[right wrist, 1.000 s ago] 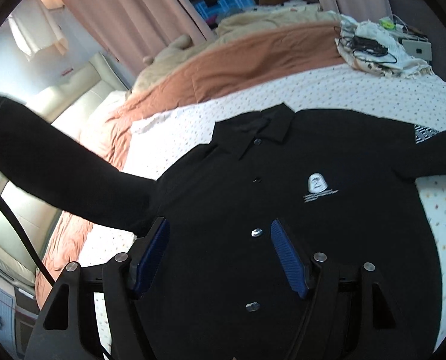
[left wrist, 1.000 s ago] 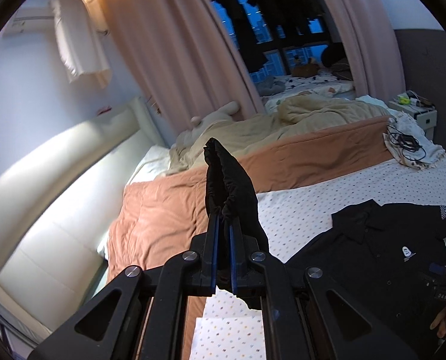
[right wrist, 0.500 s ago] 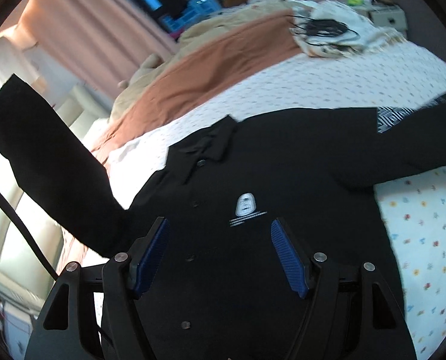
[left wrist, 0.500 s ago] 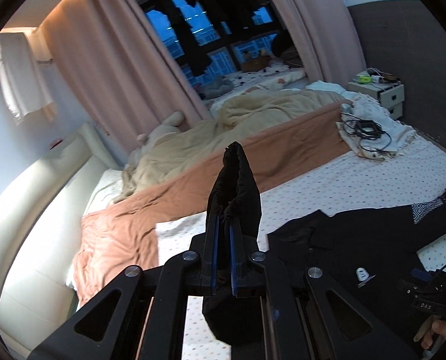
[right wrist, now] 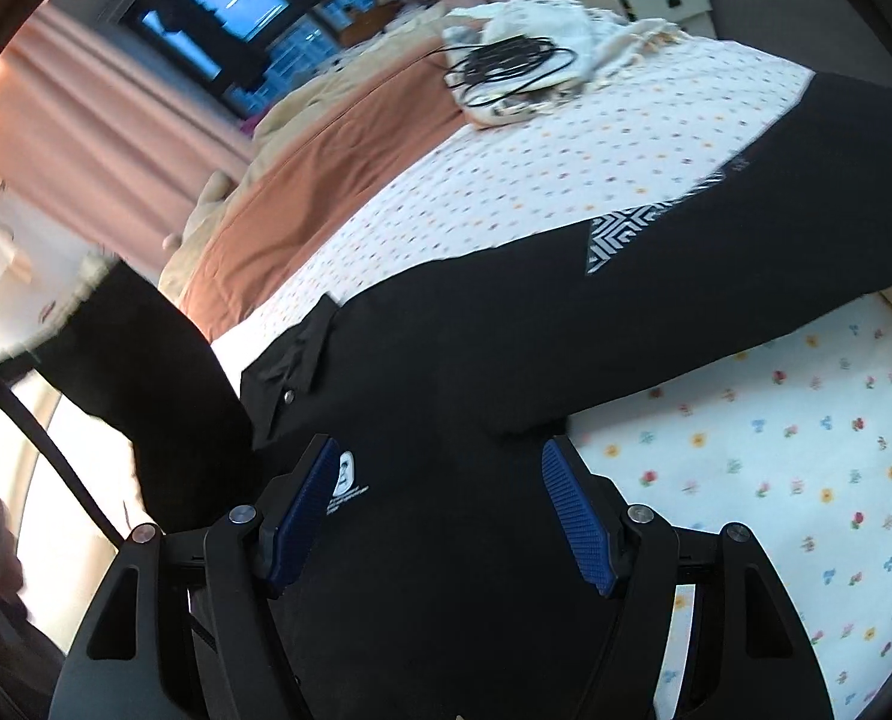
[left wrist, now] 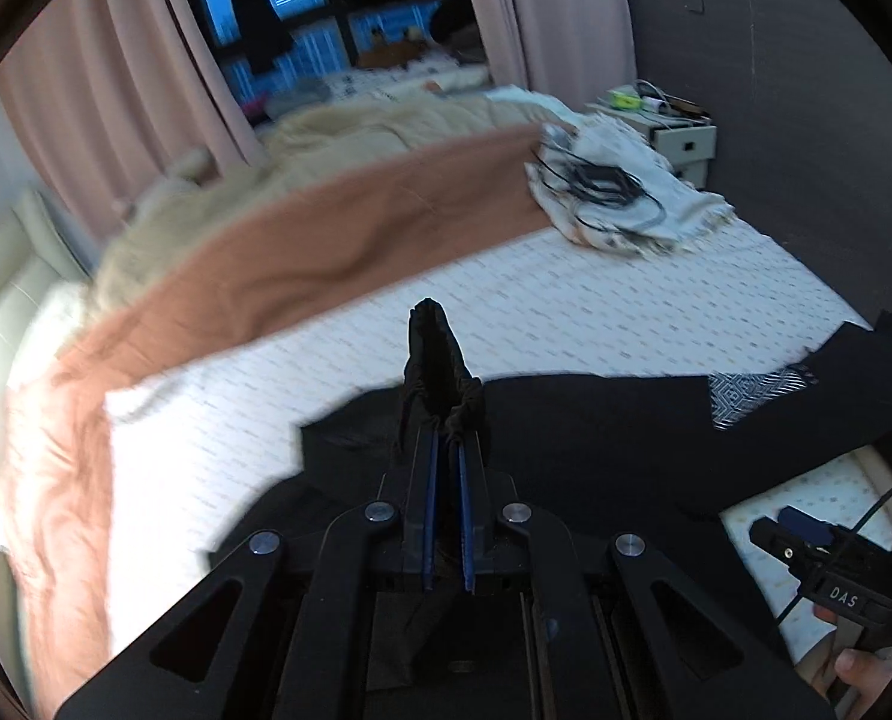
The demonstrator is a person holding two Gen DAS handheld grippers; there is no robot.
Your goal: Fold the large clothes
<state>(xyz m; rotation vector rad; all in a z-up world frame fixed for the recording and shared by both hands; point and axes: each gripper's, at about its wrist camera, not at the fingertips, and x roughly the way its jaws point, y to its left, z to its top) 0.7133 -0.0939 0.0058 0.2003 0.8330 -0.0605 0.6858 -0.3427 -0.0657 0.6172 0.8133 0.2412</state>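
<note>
Bed (right wrist: 775,450) with flowered sheet carries black shirt (right wrist: 475,360), spread front-up, collar toward orange blanket (left wrist: 326,252). We judge fabric soft, light, limp: it sags from any single hold, so grip at cuff, hem or shoulder seam, not mid-panel. Far sleeve (right wrist: 835,192) lies flat, outstretched. Near sleeve (right wrist: 164,384) lifted off sheet, cuff (left wrist: 437,360) bunched in left gripper (left wrist: 446,450), fingers clamped together on it. Right gripper (right wrist: 440,480) hangs over chest logo (right wrist: 345,471), fingers apart, holding nothing.
</note>
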